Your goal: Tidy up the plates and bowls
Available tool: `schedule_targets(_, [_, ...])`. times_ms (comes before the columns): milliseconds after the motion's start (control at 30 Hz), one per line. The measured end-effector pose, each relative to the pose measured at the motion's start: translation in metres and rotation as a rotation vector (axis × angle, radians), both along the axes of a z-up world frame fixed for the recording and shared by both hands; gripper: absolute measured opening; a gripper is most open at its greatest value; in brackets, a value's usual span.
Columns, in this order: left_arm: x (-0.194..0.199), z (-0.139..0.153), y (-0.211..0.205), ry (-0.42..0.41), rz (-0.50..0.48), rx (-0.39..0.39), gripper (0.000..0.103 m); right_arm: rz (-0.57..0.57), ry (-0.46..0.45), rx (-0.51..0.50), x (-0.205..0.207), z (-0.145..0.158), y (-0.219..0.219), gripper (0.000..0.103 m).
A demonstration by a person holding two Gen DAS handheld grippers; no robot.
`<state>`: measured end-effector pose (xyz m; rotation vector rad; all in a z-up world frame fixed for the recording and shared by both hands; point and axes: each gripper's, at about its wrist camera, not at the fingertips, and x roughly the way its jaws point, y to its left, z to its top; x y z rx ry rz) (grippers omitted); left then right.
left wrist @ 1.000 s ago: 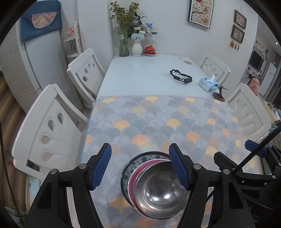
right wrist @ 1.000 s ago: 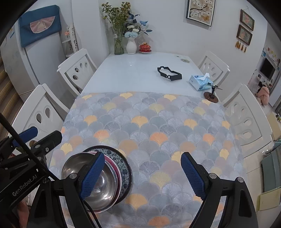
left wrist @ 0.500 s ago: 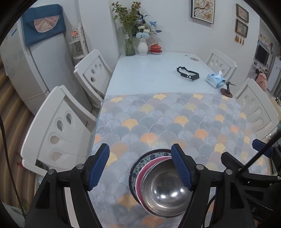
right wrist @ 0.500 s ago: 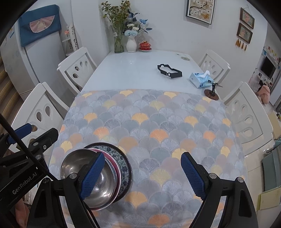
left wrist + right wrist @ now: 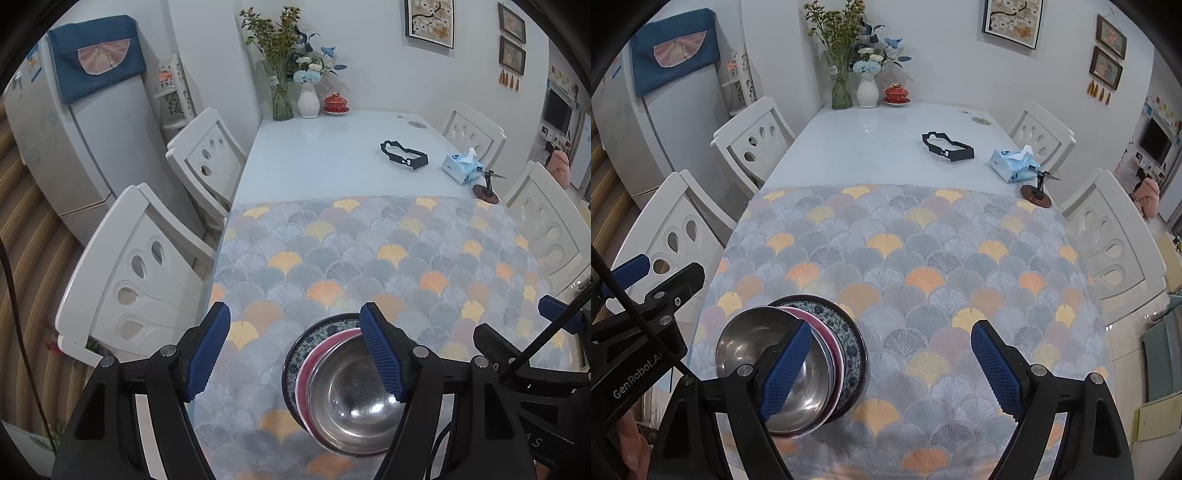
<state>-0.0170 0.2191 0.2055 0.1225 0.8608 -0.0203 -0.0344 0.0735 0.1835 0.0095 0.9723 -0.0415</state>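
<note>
Dishes sit stacked near the front left corner of the patterned tablecloth [image 5: 923, 258]: a steel bowl [image 5: 354, 402] nested in a pink bowl [image 5: 304, 373], both on a blue-patterned plate [image 5: 314, 334]. The left gripper [image 5: 295, 350] hangs above the stack with jaws spread wide, holding nothing. The right gripper [image 5: 890, 365] is just right of the stack, also released and empty. Farther back on the white table [image 5: 871, 147] lie a black strap [image 5: 947, 147] and a tissue box [image 5: 1012, 166].

The round steel bowl [image 5: 354, 410] is polished metal, mirror-bright. The blue-patterned round plate [image 5: 851, 343] looks glazed and glossy. The fan-patterned grey and orange tablecloth [image 5: 923, 258] is matt cloth on a glossy white tabletop [image 5: 871, 151].
</note>
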Motion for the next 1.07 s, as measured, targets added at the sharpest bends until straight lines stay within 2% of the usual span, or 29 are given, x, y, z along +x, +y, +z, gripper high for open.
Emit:
schedule_targets(867, [-0.007, 0.0, -0.003, 0.003, -0.02, 0.006, 0.071, -0.025, 0.003, 0.024, -0.014, -0.003, -0.008, 0.087])
schedule_targets(1000, [-0.012, 0.006, 0.004, -0.064, 0.008, -0.001, 0.077, -0.024, 0.0, 0.024, -0.015, -0.003, -0.007, 0.087])
schedule_targets(1067, [-0.01, 0.008, 0.006, -0.065, 0.015, 0.003, 0.077, -0.023, 0.0, 0.024, -0.015, -0.003, -0.006, 0.087])
